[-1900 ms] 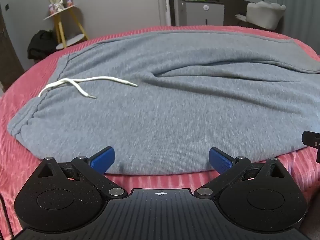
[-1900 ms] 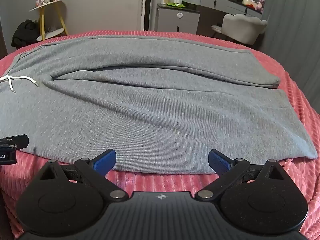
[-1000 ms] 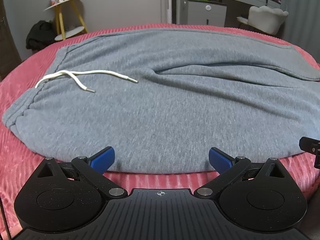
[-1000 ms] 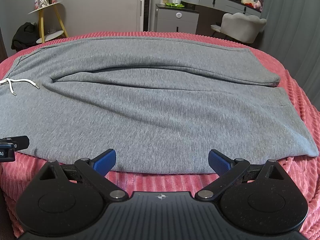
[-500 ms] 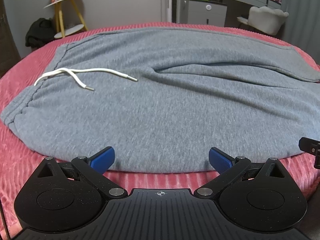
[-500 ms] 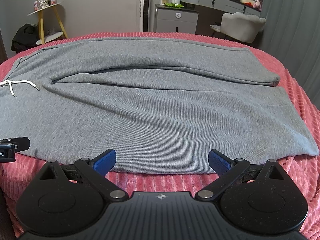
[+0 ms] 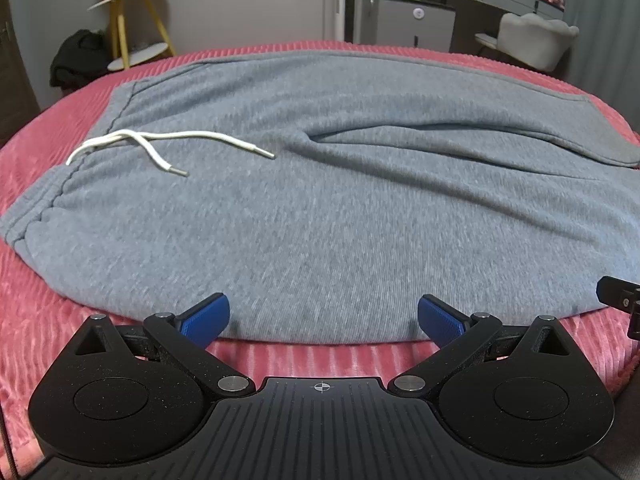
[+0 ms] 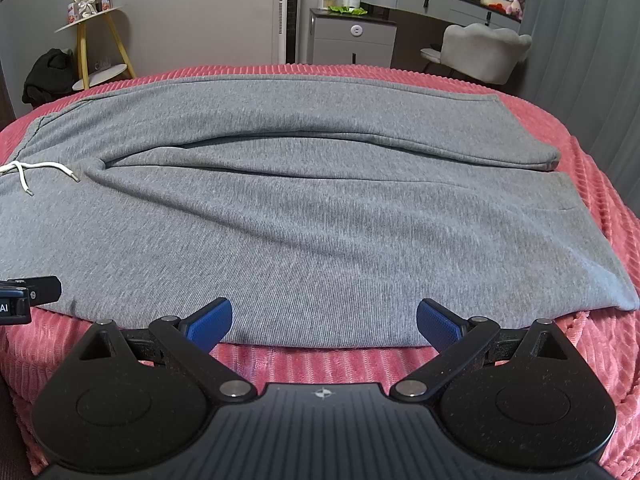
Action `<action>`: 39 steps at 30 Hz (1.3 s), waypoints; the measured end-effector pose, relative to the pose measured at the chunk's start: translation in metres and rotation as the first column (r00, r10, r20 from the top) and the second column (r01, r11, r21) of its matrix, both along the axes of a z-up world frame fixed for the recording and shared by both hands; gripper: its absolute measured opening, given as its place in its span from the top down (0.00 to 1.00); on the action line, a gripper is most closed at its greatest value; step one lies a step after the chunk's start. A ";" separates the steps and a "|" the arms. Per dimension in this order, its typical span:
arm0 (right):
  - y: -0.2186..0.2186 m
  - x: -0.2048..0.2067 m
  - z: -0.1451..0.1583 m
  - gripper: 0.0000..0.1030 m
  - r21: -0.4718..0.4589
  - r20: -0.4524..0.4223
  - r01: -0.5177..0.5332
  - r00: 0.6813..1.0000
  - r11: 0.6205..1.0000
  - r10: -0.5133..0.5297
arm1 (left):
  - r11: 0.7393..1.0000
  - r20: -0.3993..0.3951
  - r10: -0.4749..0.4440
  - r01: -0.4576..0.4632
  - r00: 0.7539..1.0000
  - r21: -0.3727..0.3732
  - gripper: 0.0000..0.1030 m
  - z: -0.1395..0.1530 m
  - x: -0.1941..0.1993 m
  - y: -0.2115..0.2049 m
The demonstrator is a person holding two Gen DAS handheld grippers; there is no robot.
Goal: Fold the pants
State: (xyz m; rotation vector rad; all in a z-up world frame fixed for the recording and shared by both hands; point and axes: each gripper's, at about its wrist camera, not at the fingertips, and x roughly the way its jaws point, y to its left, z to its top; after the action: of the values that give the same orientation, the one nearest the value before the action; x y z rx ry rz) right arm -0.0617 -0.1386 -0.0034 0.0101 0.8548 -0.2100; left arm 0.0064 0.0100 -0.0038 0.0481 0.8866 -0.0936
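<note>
Across the left wrist view, grey pants [image 7: 340,200] are spread flat on a bed covered by a ribbed pink blanket [image 7: 36,320], waistband to the left with a white drawstring [image 7: 160,146] lying on top. The left gripper [image 7: 323,316] is held wide open at their near edge, nothing between its fingers.

From the right wrist view, the right gripper [image 8: 324,318] is likewise spread open and empty at the near leg's edge, both legs extending right.

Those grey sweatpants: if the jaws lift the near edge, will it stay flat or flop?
The grey sweatpants will probably flop: the soft knit already lies in wrinkles. The loose drawstring would likely dangle. The ribbed pink blanket may grip the fabric.
</note>
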 end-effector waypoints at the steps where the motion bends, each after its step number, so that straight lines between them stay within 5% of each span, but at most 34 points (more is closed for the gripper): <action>1: 0.000 0.000 0.000 0.04 -0.001 0.000 0.000 1.000 1.000 0.000 | 1.000 0.000 0.000 0.000 1.000 0.000 0.00 0.000 0.000 0.000; 39: 0.001 0.001 -0.001 0.04 0.012 -0.003 0.000 1.000 1.000 0.001 | 1.000 -0.031 0.004 -0.005 1.000 -0.016 0.00 -0.003 0.003 0.002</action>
State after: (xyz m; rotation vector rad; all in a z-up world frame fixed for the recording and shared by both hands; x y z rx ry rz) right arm -0.0603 -0.1374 -0.0043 0.0209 0.8588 -0.2044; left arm 0.0092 0.0119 -0.0067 0.0300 0.9169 -0.0972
